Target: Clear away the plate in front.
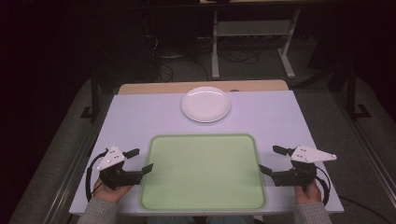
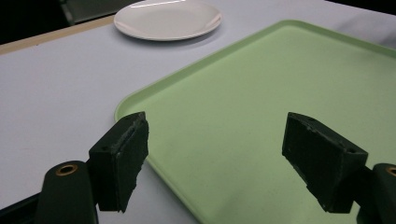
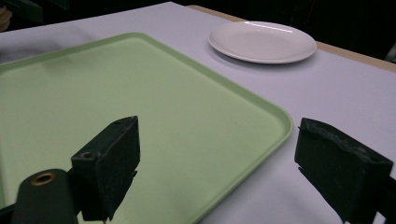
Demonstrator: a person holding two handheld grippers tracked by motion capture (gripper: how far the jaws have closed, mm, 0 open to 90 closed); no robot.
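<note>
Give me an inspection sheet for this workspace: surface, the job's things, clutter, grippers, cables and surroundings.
Surface: pale table, wooden strip along far edge.
Job's things: green tray empty, at the near edge between the grippers; white plate empty, beyond the tray, apart from it.
Clutter: nothing seen.
Grippers: left gripper open, at the tray's left edge; right gripper open, at its right edge; both hold nothing.
Cables: black cable loops by the left hand.
Surroundings: dark floor, white stand legs and cables behind the table.
</note>
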